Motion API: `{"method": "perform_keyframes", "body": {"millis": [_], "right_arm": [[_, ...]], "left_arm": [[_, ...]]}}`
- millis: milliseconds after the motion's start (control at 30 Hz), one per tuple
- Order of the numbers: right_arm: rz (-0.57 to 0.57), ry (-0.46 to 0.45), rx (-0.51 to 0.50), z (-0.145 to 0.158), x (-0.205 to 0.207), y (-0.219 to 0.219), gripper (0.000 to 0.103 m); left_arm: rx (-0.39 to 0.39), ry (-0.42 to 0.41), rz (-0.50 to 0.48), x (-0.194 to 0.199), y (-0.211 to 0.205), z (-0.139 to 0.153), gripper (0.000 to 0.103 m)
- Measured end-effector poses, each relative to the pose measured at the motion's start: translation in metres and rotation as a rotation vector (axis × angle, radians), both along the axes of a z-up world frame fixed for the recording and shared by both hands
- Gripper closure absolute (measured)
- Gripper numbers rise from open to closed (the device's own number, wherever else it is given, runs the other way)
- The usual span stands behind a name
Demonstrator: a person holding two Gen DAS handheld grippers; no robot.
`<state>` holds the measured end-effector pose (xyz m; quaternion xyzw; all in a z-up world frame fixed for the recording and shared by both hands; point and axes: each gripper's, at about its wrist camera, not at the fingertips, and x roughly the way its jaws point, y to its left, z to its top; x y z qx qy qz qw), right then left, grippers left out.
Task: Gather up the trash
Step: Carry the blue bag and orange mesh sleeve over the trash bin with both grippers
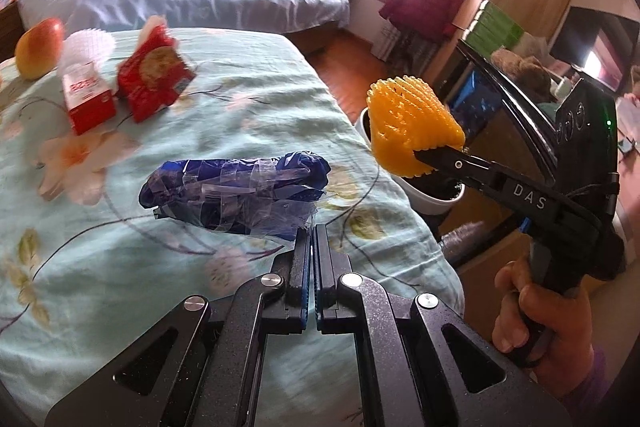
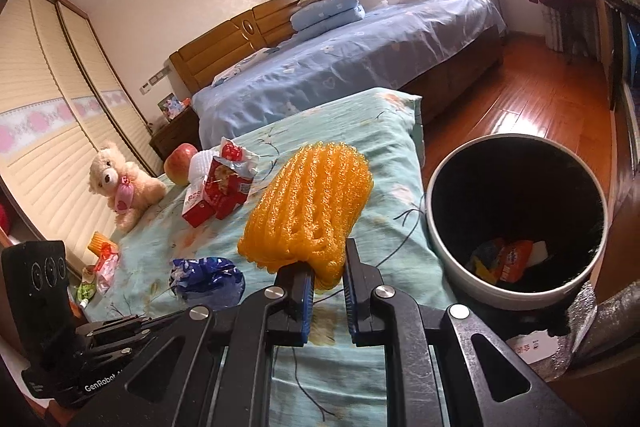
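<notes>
My right gripper [image 2: 326, 263] is shut on an orange foam fruit net [image 2: 308, 211], held in the air above the bed's right edge, left of the white trash bin [image 2: 452, 259]; the net [image 1: 412, 125] and right gripper [image 1: 424, 153] also show in the left wrist view. My left gripper [image 1: 312, 231] is shut and empty, just in front of a crumpled blue plastic wrapper [image 1: 236, 191] on the floral sheet; the wrapper [image 2: 206, 277] also shows in the right wrist view. A red snack bag [image 1: 154, 79] and a red-white carton [image 1: 86, 95] lie farther back.
The bin holds some wrappers [image 2: 504, 259]. An apple [image 1: 38, 47], a white foam net [image 1: 90, 45], a teddy bear [image 2: 120, 183] and small wrappers [image 2: 102, 263] sit on the bed. A blue-sheeted bed [image 2: 340, 63] and wooden floor [image 2: 540, 99] lie beyond.
</notes>
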<state>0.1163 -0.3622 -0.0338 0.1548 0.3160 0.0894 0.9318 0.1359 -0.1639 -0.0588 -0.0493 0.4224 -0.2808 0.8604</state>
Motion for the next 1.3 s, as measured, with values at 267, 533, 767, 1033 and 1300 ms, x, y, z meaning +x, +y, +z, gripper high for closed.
{"method": "perform_keyframes", "body": {"millis": [267,533,767,1033,1300], "right_arm": [[-0.049,0.007,-0.006,-0.004,-0.002,-0.016,0.090],[-0.111,0.009,-0.038,-0.006,-0.003,-0.033,0.090],[-0.157,0.007,-0.074,-0.008,-0.003,-0.046,0.090],[-0.198,0.022,-0.089,-0.013,0.000,-0.066,0.090],[-0.234,0.039,-0.100,-0.017,0.001,-0.082,0.090]], "left_arm": [[0.008,0.000,-0.034,0.014,-0.017,0.002,0.102],[0.035,-0.008,-0.081,0.025,-0.042,0.005,0.102],[0.055,-0.018,-0.124,0.032,-0.067,0.007,0.102],[0.065,-0.020,-0.158,0.039,-0.093,0.007,0.102],[0.077,-0.026,-0.183,0.044,-0.112,0.008,0.102]]}}
